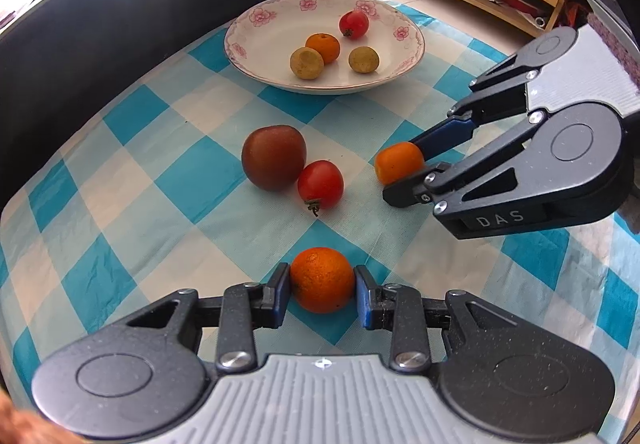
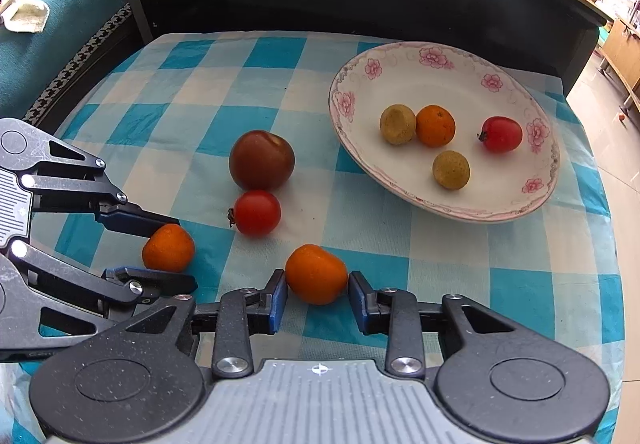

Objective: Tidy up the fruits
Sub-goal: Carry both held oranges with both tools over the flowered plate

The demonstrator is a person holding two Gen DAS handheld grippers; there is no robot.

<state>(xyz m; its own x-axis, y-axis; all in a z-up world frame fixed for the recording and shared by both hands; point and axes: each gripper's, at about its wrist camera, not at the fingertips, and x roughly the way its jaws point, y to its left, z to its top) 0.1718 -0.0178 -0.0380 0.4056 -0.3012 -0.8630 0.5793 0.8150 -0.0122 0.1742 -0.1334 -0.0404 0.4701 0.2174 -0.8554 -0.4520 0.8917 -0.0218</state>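
Landmark: plate (image 1: 240, 30), white with pink flowers, at the far side of the checked cloth (image 1: 120, 172).
In the plate: four fruits lie there: one small orange (image 1: 323, 47), one red tomato (image 1: 353, 24), two tan fruits (image 1: 307, 63). The orange touches one tan fruit; the tomato lies apart, toward the plate's far rim.
Left claw (image 1: 322, 286): its blue pads sit against both sides of the near orange (image 1: 322, 279), so it looks clamped on it. That orange is well short of the plate, low over the cloth; whether it is lifted I cannot tell.
Right claw (image 2: 317, 292): jaws stand on either side of the second orange (image 2: 316, 273). One pad touches it; a thin gap seems to show at the other, so a firm grip is not certain. This orange also lies well short of the plate, to its near side.
Loose fruit: a brown fruit (image 1: 274, 157) and a red tomato (image 1: 320, 184) touch each other on the cloth, between the plate and the two claws.
Done, as I judge: four fruits gathered.
Left, as I judge: four more, namely the two oranges now at the claws, then the brown fruit and the loose tomato.
Progress: about halfway, if the plate is the goal.
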